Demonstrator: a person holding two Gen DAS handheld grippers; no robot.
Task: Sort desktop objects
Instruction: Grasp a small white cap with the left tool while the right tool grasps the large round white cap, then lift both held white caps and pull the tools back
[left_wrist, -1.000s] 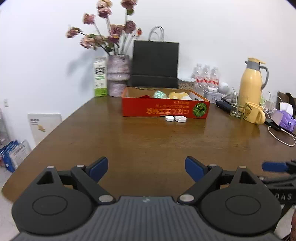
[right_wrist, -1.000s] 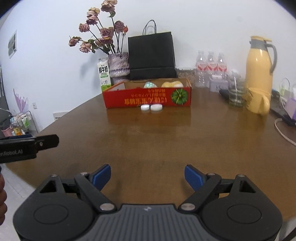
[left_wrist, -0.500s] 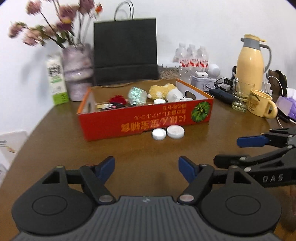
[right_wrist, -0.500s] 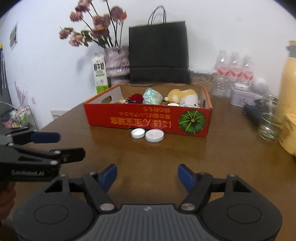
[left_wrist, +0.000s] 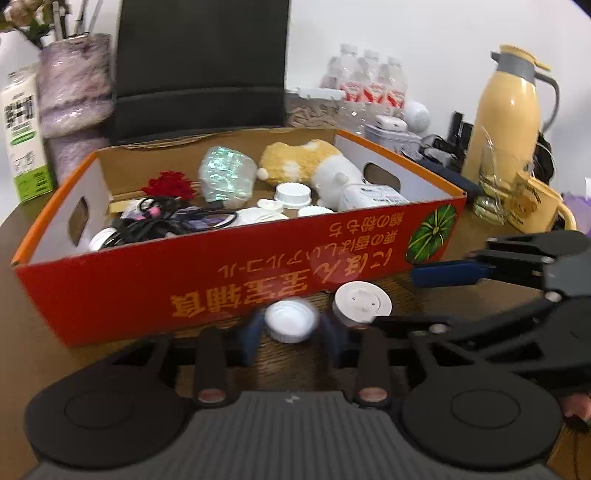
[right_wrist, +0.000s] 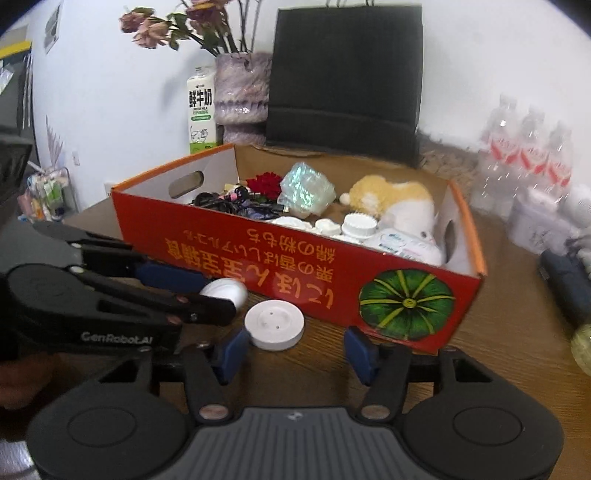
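On the counter, touching the red box, lie two small caps. My left tongs have been closing around the ridged cap, not yet pressing; my right tongs, half wide, have been closing around the flat cap. Both look light, stiff and slippery; I should grip their rims.

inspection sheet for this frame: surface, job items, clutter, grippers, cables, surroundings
Surface: brown wooden table.
Job's things: small white cap and larger white disc in front of red box.
Clutter: yellow flask, mug, water bottles, milk carton.
Grippers: left gripper has been closing, cap between its blurred fingers, contact unclear; right gripper has been closing, open around disc.
Cables: black tangle inside box.
Surroundings: white wall, black bag, flower vase.
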